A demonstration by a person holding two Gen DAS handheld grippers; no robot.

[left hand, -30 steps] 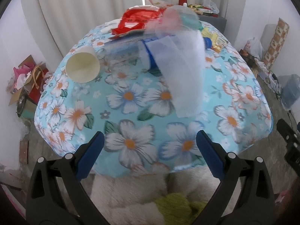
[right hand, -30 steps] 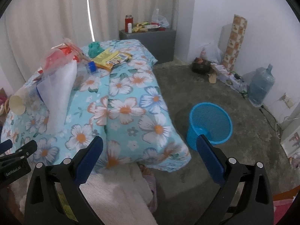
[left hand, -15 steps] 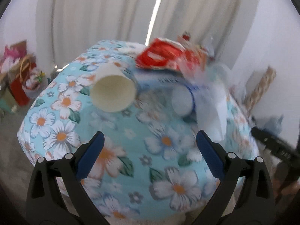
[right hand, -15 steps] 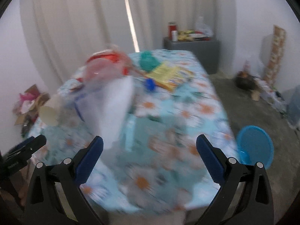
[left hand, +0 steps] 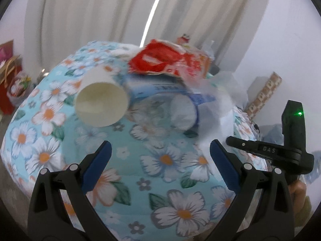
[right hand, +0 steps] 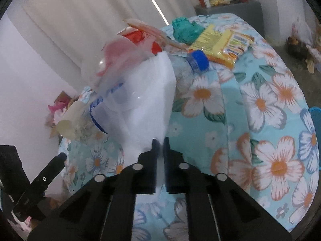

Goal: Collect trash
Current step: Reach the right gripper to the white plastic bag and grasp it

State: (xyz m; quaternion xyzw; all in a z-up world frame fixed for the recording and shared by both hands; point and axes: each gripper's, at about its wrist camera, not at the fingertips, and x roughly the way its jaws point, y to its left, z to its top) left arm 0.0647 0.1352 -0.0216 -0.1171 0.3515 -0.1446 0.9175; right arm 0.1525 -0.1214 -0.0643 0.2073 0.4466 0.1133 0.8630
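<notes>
Trash heaped on table (left hand: 164, 180) under a turquoise cloth printed with white daisies. Right tongs (right hand: 159, 143) pressed together on the near lower edge of a white translucent plastic sheet (right hand: 148, 104), which hangs down the cloth at the table's near side; a thin strip of it shows between the pads. Left tongs (left hand: 159, 156) held wide apart, nothing between the blue pads, hovering over bare cloth near the table's left end.

Paper cup (left hand: 101, 104) lies on its side, mouth toward the left tongs, on the left of the heap. Just right of it a clear plastic bottle with a blue label (left hand: 174, 108), also lying down; its blue cap (right hand: 198, 60) points to the far side. Red wrapper (left hand: 160, 60) lies crumpled on top, behind the bottle. Farther along the table: a green crumpled wad (right hand: 185, 30) and a yellow snack packet (right hand: 220, 42), touching each other.

Blue basket (right hand: 316, 116) on the floor at far right, only its rim visible. Grey cabinet (right hand: 230, 8) with small items by the far wall. White curtains behind.
</notes>
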